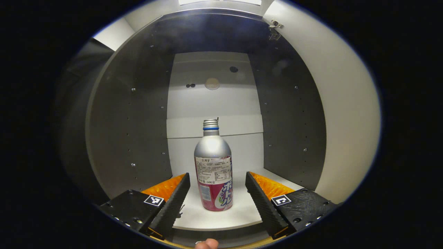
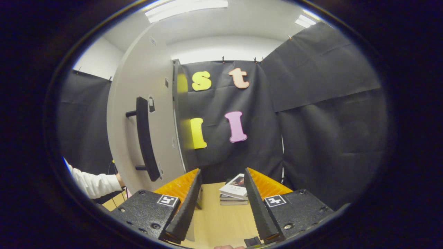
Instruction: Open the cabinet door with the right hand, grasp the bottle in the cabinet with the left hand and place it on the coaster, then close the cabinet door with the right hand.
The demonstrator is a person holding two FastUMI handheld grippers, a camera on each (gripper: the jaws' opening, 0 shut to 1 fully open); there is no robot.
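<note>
Left gripper (image 1: 218, 183) released, fingers flanking the upright bottle (image 1: 213, 169) inside the cabinet (image 1: 131, 138); right gripper (image 2: 221, 186) released, empty, near the open door (image 2: 138, 103).

In the left gripper view the bottle (image 1: 213, 169) stands upright on the cabinet (image 1: 138, 114) floor, while the right gripper view has the open door (image 2: 145, 114) left of stacked books (image 2: 234, 193) on the table (image 2: 218, 221).
</note>
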